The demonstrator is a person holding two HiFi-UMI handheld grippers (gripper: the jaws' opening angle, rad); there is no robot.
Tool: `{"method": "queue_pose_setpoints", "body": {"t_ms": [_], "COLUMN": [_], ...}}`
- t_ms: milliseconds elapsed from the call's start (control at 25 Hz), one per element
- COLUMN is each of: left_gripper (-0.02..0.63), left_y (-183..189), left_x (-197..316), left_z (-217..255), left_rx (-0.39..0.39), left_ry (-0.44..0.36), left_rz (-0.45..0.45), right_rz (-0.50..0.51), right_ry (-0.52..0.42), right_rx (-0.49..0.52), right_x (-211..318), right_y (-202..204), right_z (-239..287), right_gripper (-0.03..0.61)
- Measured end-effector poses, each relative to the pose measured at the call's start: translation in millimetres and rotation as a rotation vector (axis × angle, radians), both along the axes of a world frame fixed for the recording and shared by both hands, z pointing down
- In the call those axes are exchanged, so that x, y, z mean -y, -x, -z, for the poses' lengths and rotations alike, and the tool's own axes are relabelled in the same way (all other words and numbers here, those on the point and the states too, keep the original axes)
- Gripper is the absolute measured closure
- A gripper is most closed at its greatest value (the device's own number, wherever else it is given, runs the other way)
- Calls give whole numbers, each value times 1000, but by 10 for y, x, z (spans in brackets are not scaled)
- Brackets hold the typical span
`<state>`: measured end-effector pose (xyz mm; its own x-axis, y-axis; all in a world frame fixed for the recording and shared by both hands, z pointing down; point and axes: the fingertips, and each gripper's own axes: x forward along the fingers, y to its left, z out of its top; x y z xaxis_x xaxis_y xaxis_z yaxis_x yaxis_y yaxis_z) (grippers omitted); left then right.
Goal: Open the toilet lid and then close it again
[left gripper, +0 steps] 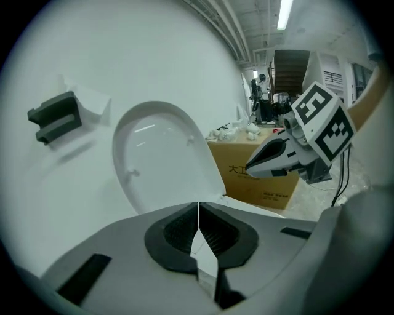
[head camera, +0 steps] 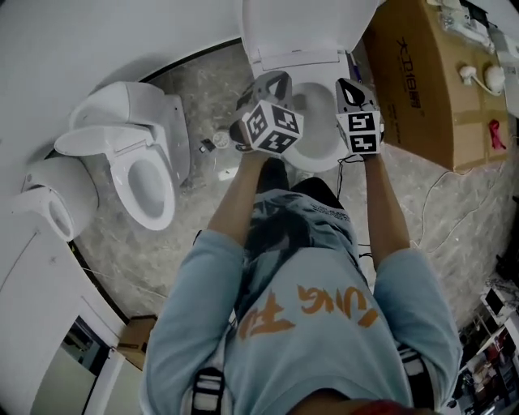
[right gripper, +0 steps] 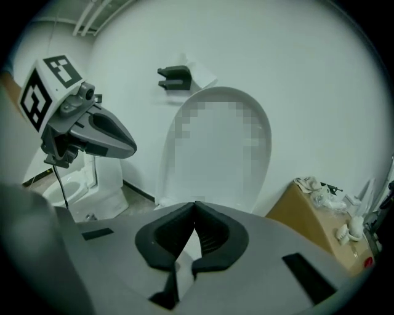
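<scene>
Toilet lid point(head camera: 300, 20) stands fully up, leaning back on the white curved wall point(head camera: 97, 40). It's a white, glossy oval w/ its inner face toward the person. The left gripper view shows the lid's hollow inside point(left gripper: 157, 154) w/ small bumps near the edge. Below it, at its hinge end, the seat point(head camera: 320, 164) lies flat on the bowl, at top centre of the head view, right in front of the person's legs.

L gripper point(head camera: 276, 79) and R gripper point(head camera: 350, 85) hang side by side over the bowl, pointing at the lid but apart from it. L jaws are pressed together tip to tip w/ nothing btwn them point(left gripper: 198, 204). R jaws likewise meet at the tips and are empty point(right gripper: 195, 203).

Floor point(head camera: 203, 211) is grey marbled stone; thin white cables point(head camera: 430, 211) trail across it on the right. A second toilet point(head camera: 146, 174), also w/ its lid up, stands to the left, well apart, and another white fixture point(head camera: 57, 198) sits further left. A cardboard box point(head camera: 422, 81) stands just right of the toilet, w/ small white items point(head camera: 478, 77) on top. A dark bracket point(right gripper: 175, 78) is fixed to the wall above and left of the lid. A ceiling strip light point(left gripper: 284, 12) shows in the left gripper view.
</scene>
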<state>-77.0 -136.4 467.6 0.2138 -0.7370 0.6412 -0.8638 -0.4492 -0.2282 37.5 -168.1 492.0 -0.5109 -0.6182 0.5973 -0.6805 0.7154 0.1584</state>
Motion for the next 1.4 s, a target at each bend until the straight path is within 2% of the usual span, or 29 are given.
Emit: {"method": "queue_pose_setpoints", "body": {"t_ms": [400,560,720,800,880,920,1160,1280,1400], "left_gripper": [581,581,580,561,427,406,407,445,457], "left_y": [590,738,838,838,788,755,716,714,712], "left_x": [851,1191,1540,1696,1841,1915,2299,2360,2380], "left_z": [1031,1396,1670,1751,1768,1760,1626,1596,1568], "left_rx": [20,27,41,43,50,59,97,92,80], "left_ry": [-217,-282,-326,-334,-324,-317,-269,-262,-261], "left_rz": [40,26,-1,-26,-60,-78,-112,-102,-92], "right_rz": [-127,-115,-77,-51,-29,-19,79,103,112], "right_ry": [-155,-252,-322,-354,-377,-387,-435,-439,-439], "right_rx": [134,109,56,20,-26,-51,-218,-255,-272], "right_x": [974,1353,1638,1753,1883,1957,2280,2366,2445], "right_y": [330,489,691,772,808,817,964,966,977], "right_z": [1130,1551,1865,1987,2053,2073,2089,2061,2026], "right_gripper": [565,563,521,500,472,469,446,446,448]}}
